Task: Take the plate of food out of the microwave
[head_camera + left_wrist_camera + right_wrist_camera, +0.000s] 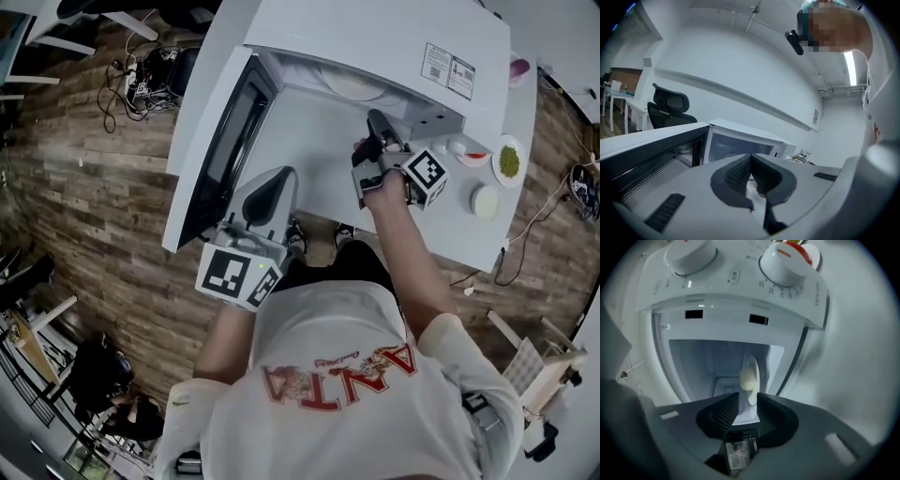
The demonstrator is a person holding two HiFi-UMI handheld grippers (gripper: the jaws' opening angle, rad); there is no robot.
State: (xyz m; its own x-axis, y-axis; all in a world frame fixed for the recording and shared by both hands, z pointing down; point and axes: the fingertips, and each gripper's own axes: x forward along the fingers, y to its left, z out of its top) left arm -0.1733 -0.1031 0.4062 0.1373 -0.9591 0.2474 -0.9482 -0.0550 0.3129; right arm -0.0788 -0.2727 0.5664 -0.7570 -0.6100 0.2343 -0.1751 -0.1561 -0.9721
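- While the left gripper [751, 158] has its jaws pressed together at the tips with nothing between them, the right gripper [748, 399] has its jaws spread. The rim of the plate [757, 367] reaches into that gap, and no pad is seen pressing on it.
- The plate lies inside the microwave [375, 37], and the right gripper is at the oven's open mouth. The right gripper view shows the plate edge-on.
- One plate carries one lump of food [746, 378].
- Two knobs [783, 261] sit on the microwave's panel.
- Three small dishes [508, 161] stand on the table [319, 141], to the right of the microwave.
- The pads [736, 174] are black and ribbed, set in smooth grey bodies.
- The plate is white, thin and round; the food is pale and rounded.
- The microwave is white and boxy. Its door [225, 150] is swung open to the left, with a dark window of dotted mesh.
- The knobs are round and white.
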